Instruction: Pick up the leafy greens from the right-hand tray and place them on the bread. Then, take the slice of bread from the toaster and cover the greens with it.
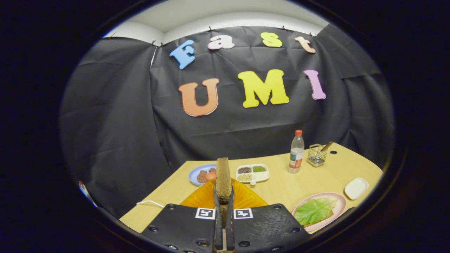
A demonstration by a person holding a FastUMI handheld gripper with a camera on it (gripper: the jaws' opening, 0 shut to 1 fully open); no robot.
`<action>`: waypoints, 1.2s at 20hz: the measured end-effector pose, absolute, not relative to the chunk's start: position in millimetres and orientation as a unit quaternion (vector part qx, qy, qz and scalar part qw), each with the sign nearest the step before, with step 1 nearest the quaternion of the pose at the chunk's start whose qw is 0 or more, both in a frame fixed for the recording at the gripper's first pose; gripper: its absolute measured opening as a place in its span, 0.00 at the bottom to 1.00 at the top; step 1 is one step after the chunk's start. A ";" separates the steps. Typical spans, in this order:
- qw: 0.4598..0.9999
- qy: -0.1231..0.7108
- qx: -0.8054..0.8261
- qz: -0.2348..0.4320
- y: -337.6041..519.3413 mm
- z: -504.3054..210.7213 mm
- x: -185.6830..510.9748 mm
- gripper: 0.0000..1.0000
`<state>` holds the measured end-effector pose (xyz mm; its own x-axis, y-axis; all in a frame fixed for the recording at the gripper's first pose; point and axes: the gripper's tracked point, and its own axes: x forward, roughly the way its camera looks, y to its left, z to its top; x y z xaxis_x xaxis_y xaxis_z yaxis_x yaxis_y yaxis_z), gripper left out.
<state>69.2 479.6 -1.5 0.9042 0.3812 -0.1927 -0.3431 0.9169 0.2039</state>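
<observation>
My gripper [224, 202] is shut on a slice of brown bread [223, 179] that stands upright, edge-on, between the fingers, held above an orange toaster [207, 198]. To the right of the fingers, a pink plate [335, 207] carries a green lettuce leaf [314, 210] lying over another piece of bread, of which only an edge shows under the leaf.
Beyond the bread are a blue plate [194, 172] with reddish food and a white divided tray [265, 174] of grains. A bottle [296, 151] with a red cap, a wire basket [316, 154] and a small white dish [356, 188] stand on the wooden table [281, 186].
</observation>
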 end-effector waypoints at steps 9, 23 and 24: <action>0.989 0.082 0.062 0.110 361.4 -2.7 81.8 0.04; 0.969 0.184 0.148 0.072 292.4 -144.7 105.5 0.04; 0.968 0.185 0.159 0.067 287.7 -146.9 106.8 0.04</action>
<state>106.8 287.7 -146.9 0.9227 0.1887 -0.3362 -0.0713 0.9405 0.3321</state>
